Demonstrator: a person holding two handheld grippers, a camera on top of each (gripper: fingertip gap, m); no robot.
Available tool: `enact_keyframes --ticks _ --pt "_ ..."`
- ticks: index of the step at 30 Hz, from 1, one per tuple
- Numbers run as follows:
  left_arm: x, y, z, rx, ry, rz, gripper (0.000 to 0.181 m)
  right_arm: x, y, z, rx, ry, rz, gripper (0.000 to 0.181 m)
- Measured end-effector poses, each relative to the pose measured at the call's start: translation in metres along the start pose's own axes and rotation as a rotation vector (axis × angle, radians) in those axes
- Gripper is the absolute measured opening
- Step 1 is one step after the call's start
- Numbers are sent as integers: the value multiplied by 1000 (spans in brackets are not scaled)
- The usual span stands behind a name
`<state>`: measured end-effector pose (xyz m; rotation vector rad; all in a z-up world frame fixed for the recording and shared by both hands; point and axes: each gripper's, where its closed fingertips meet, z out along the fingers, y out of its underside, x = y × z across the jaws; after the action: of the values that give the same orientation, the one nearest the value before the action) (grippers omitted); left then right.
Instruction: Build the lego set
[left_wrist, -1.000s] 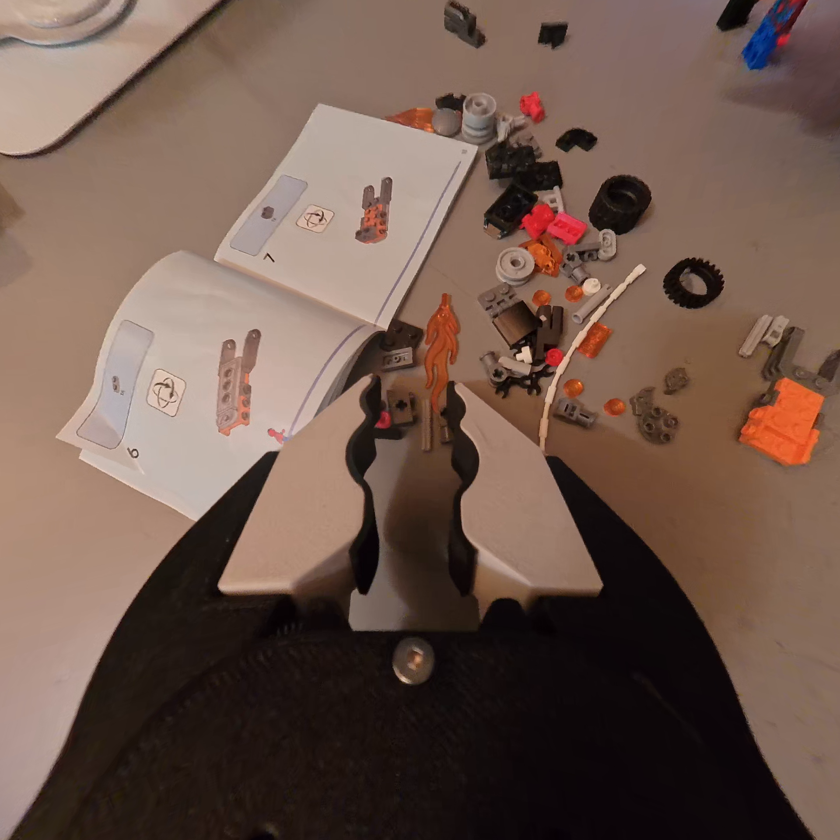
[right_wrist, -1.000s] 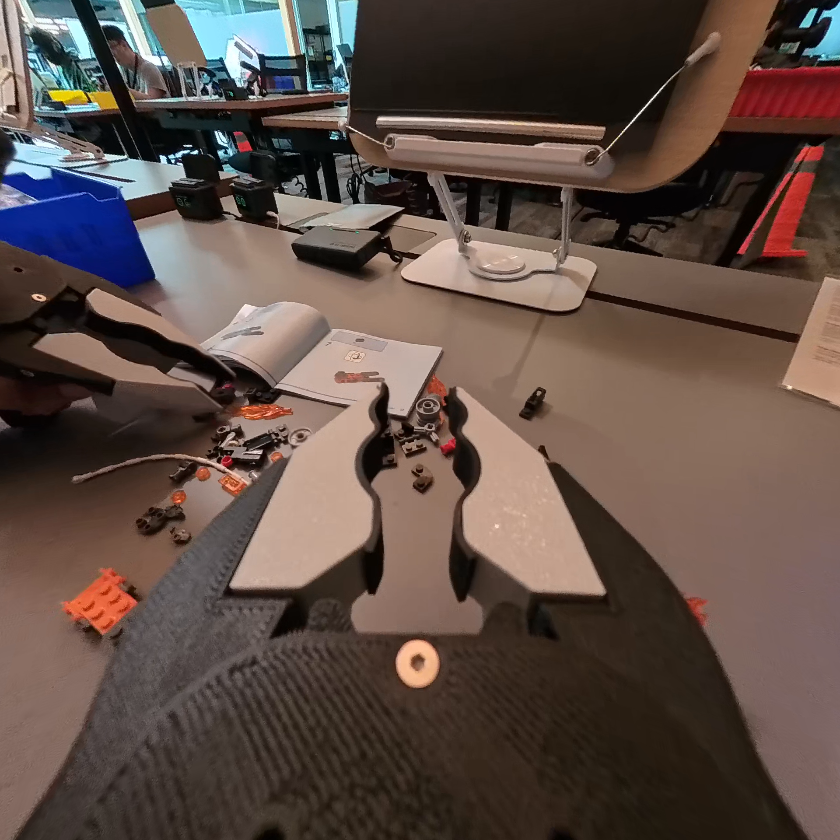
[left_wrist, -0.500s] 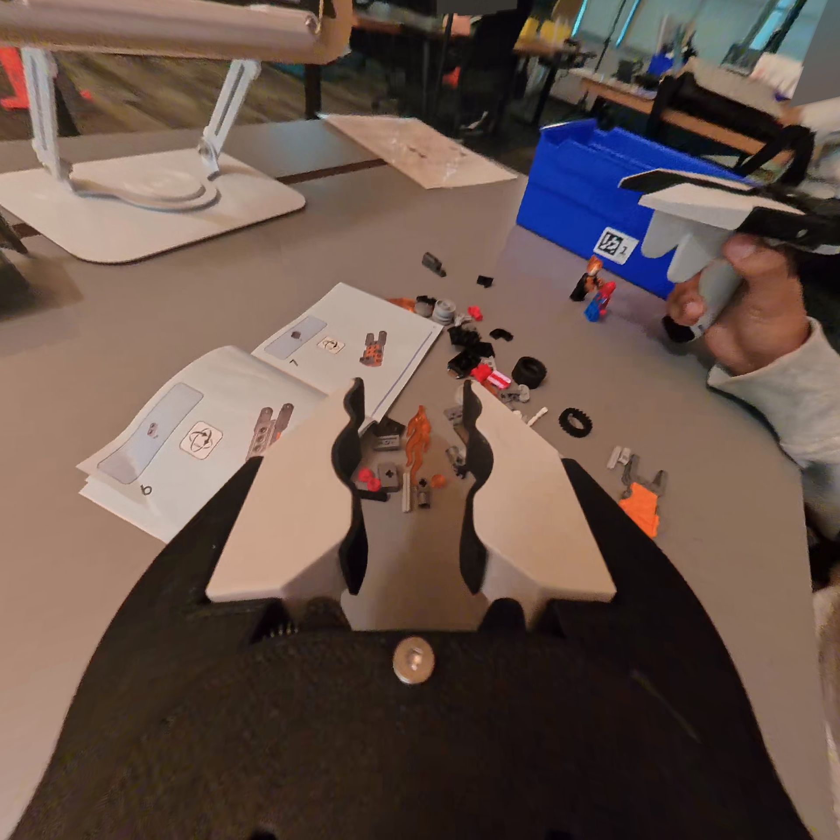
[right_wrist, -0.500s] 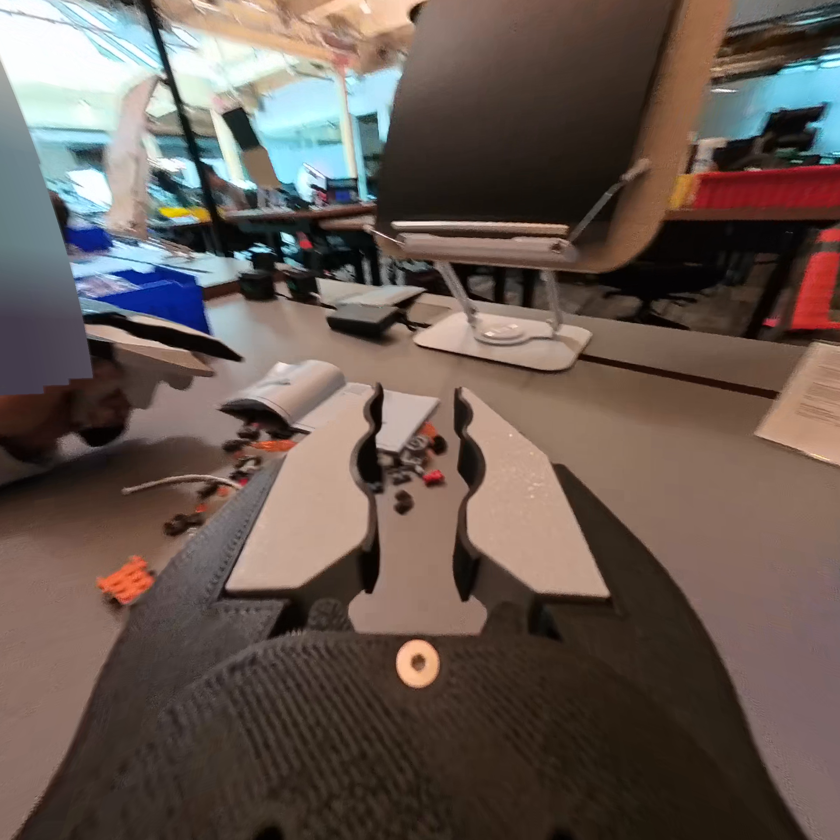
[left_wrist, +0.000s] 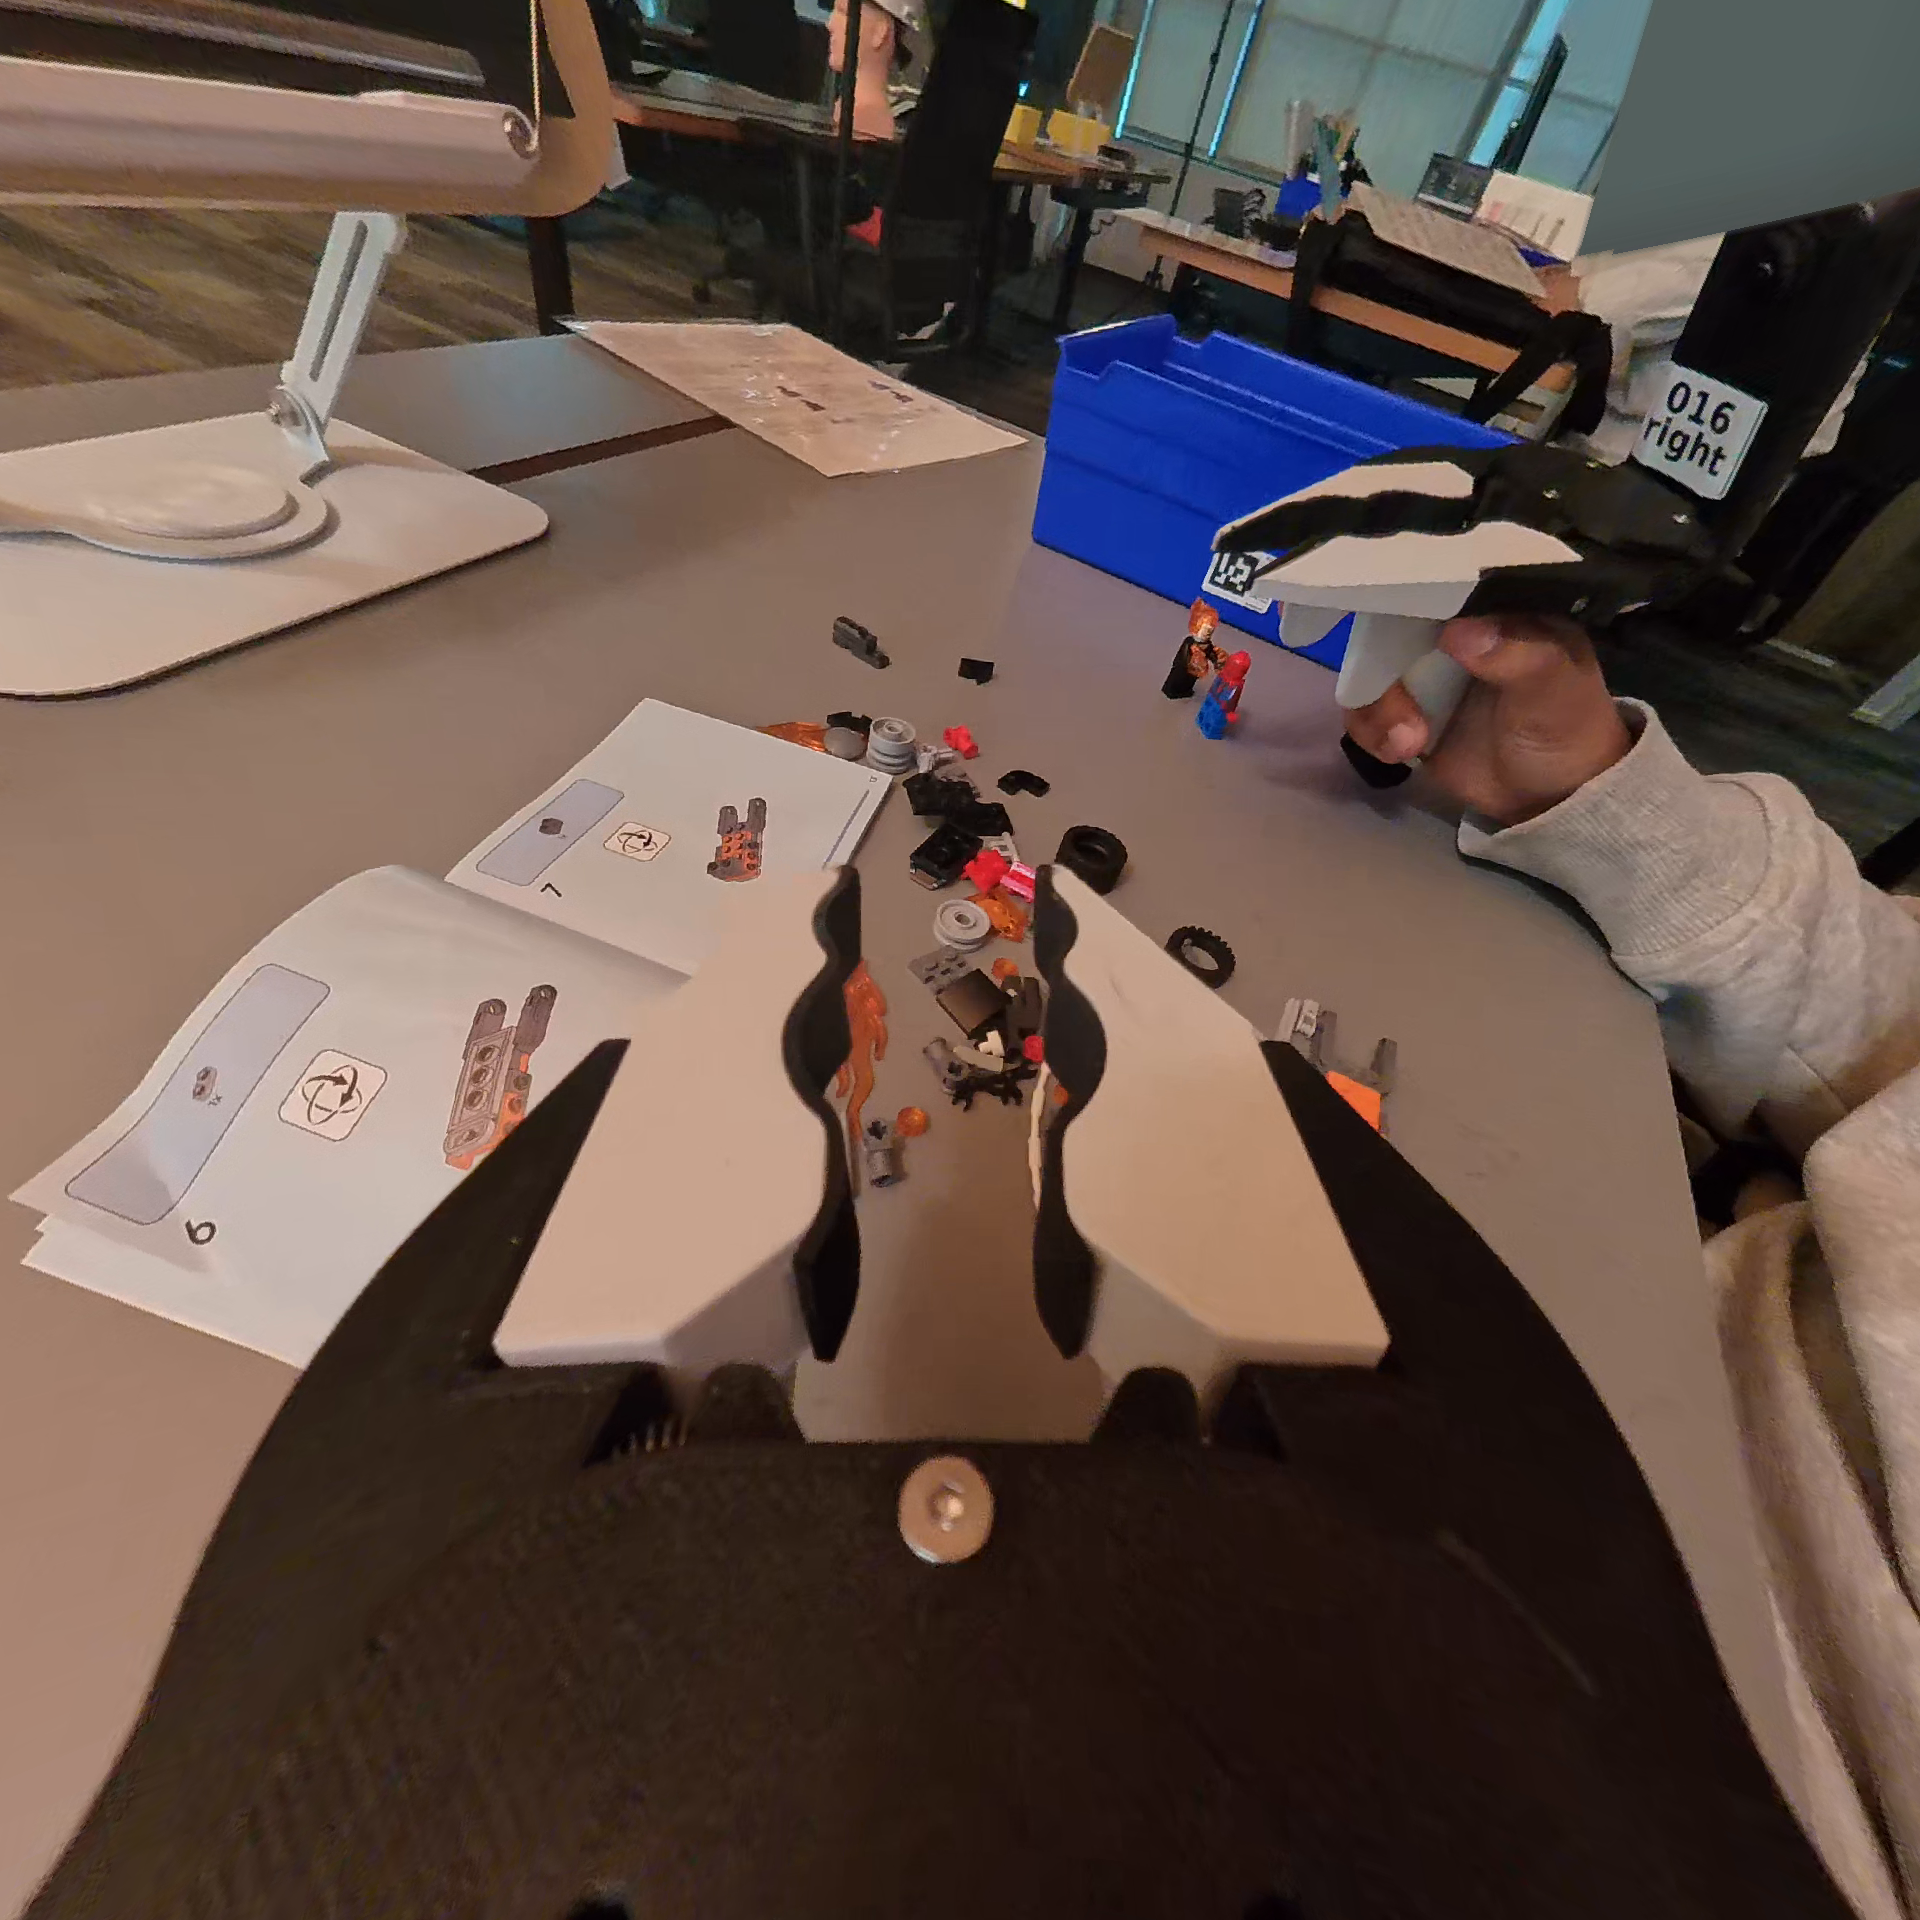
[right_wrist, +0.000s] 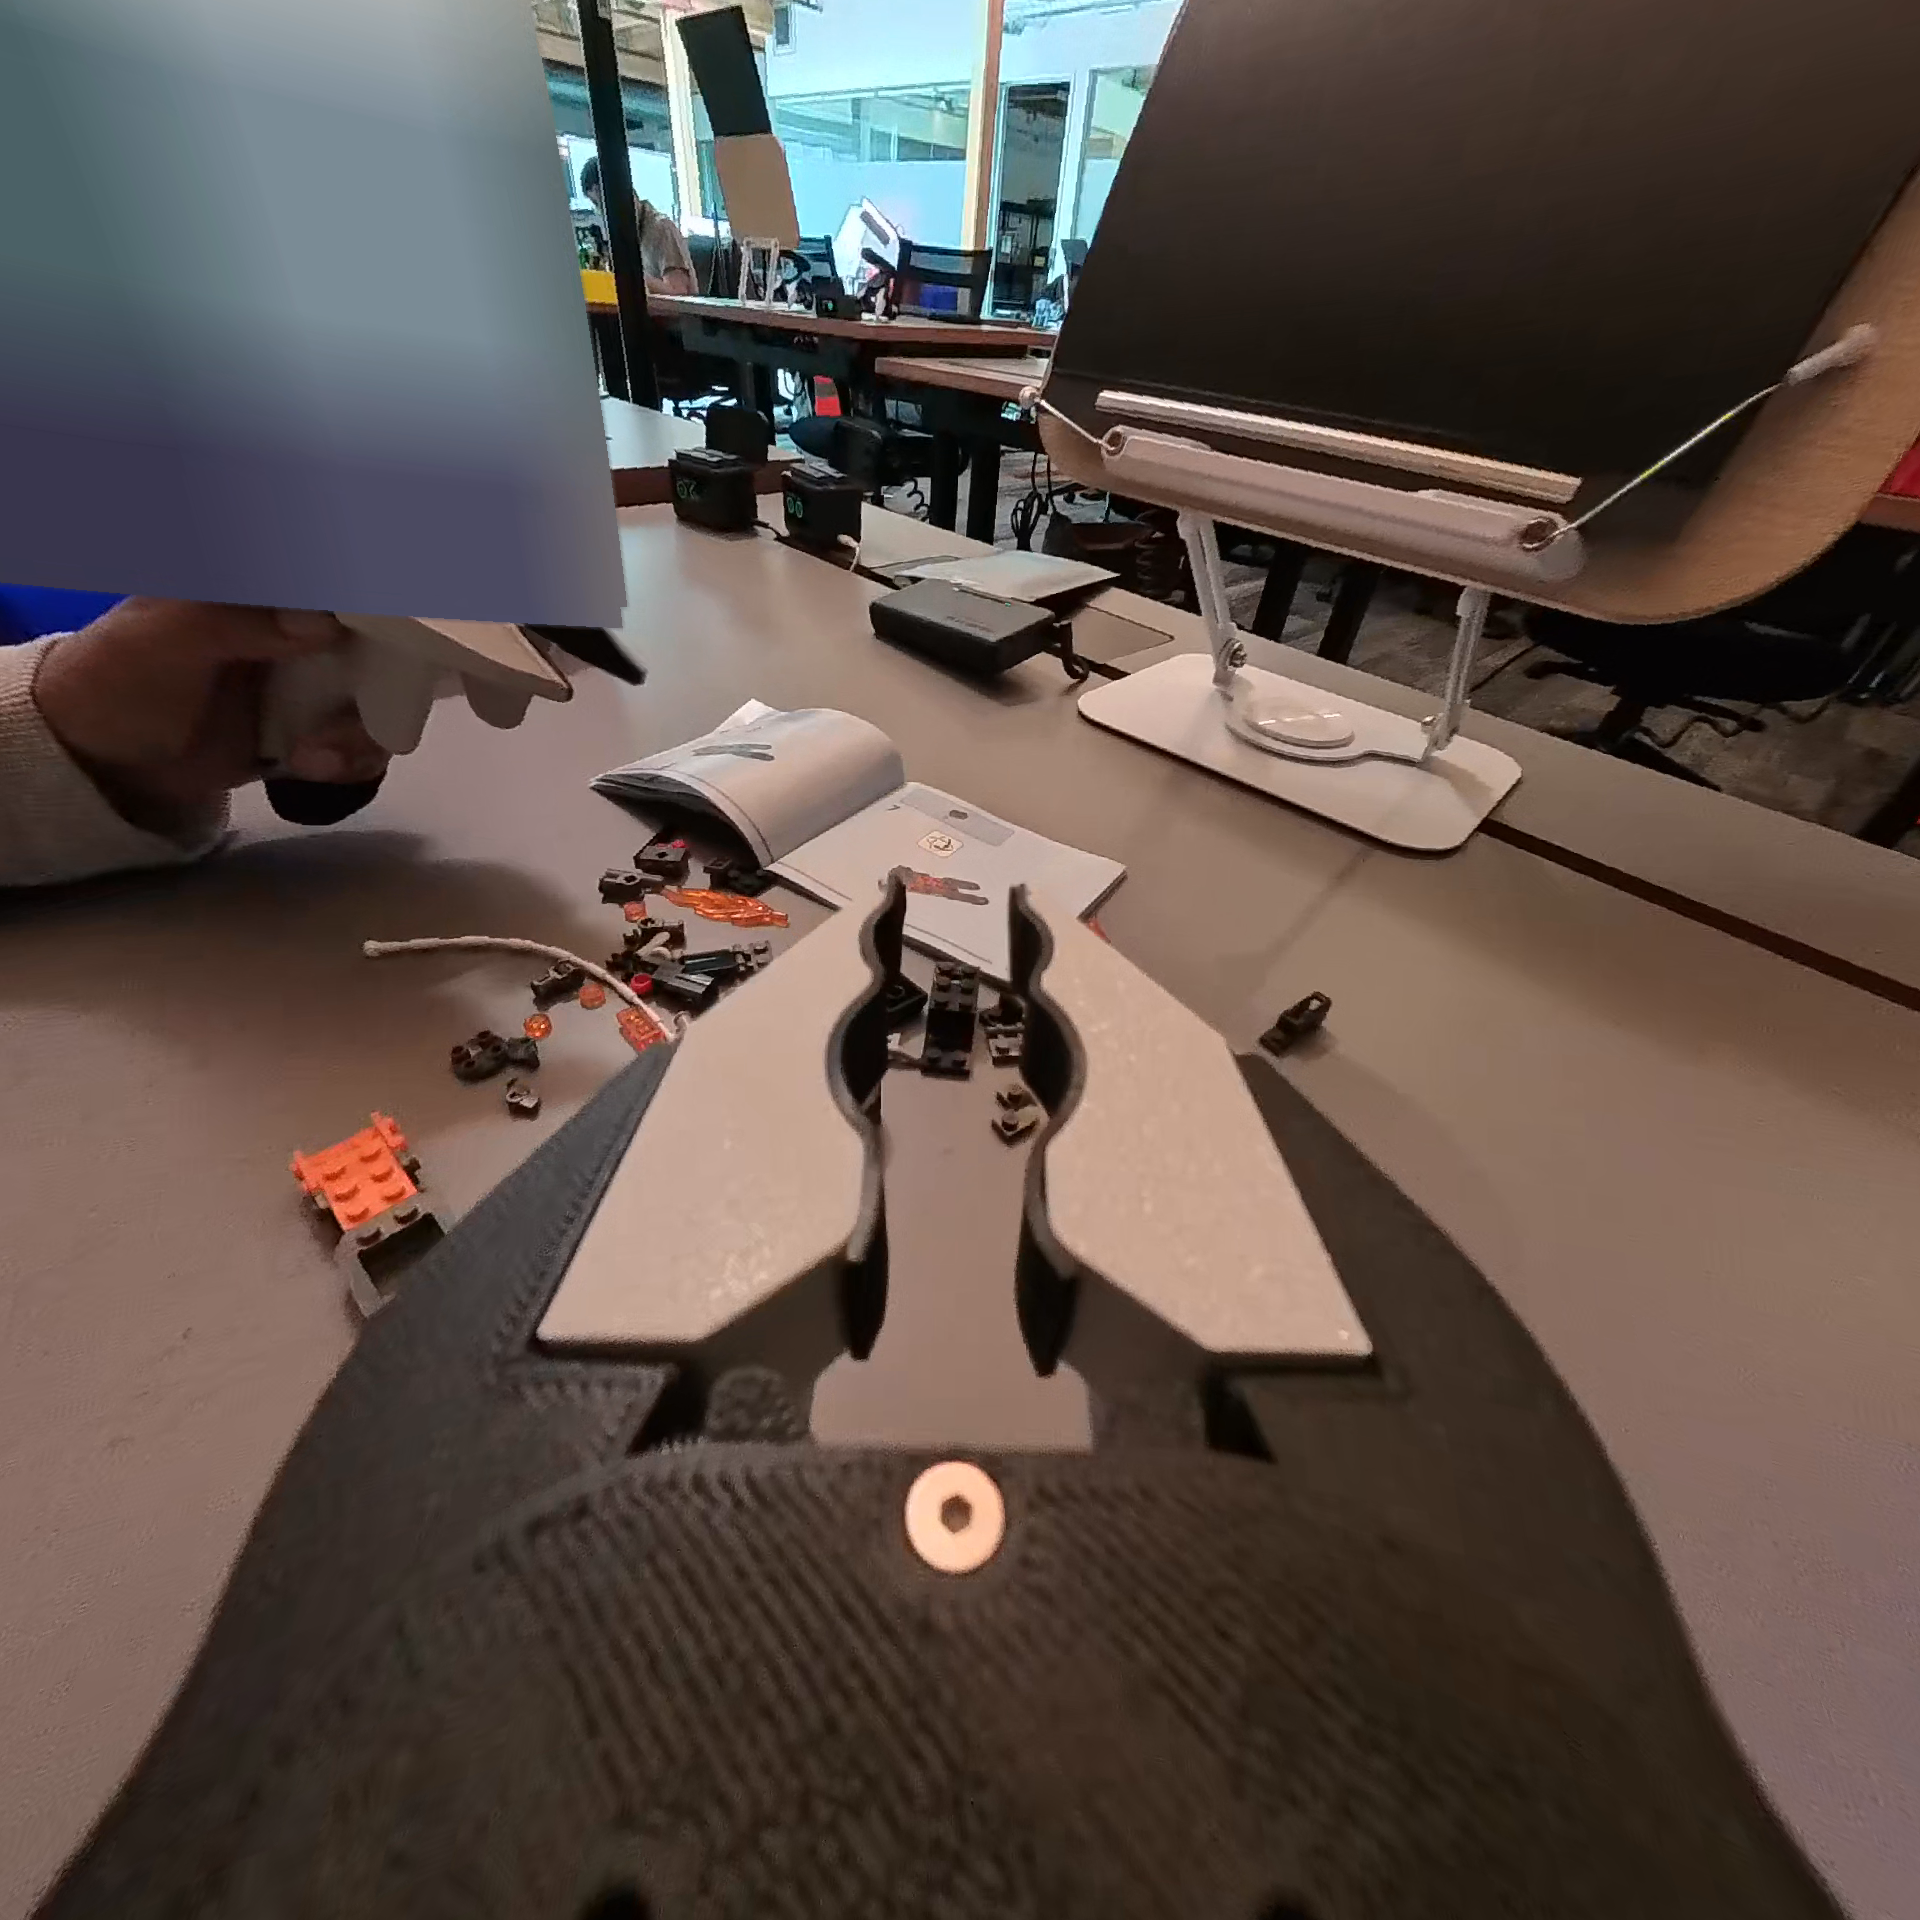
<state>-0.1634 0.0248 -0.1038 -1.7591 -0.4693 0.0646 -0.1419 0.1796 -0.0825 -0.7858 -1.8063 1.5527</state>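
Seen left to right on the grey table (left_wrist: 665, 582), an instruction booklet (left_wrist: 436, 997) lay open, its pages facing up, with the loose pile of lego pieces (left_wrist: 966, 935) scattered just beside its right edge. The left gripper (left_wrist: 945, 904) hung above the pile, its fingers parted and holding nothing, a translucent orange flame piece (left_wrist: 864, 1039) showing in the gap with its long axis running away from the camera and its narrow tip toward the gripper. Two black tyres (left_wrist: 1091, 857) lay flat farther right, and beyond them two minifigures (left_wrist: 1205, 670) stood upright in front of a blue bin (left_wrist: 1195, 457). A part-built orange-and-grey assembly (right_wrist: 364, 1195) rested at the near right of the pile, studs up, its long axis running roughly from the pile toward the person. The right gripper (right_wrist: 951, 904), held in a hand (left_wrist: 1496, 717) above the table, also had its fingers spread and empty, with black plates (right_wrist: 951, 1013) below them. No piece had yet been picked, so the build appeared to be at an early step. The likely risks were that fingers this broad, lowered into so tight a cluster, would nudge neighbouring bits aside or pinch two at once, and that the small round studs could roll away.
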Motion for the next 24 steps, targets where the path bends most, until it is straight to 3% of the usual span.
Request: enact_keyframes --ticks 14,24 --pt "3 7 4 -45 5 20 14 -5 11 7 -68 -9 -25 8" --pt "2 10 6 -61 -1 24 13 -7 8 4 -76 10 -82 0"
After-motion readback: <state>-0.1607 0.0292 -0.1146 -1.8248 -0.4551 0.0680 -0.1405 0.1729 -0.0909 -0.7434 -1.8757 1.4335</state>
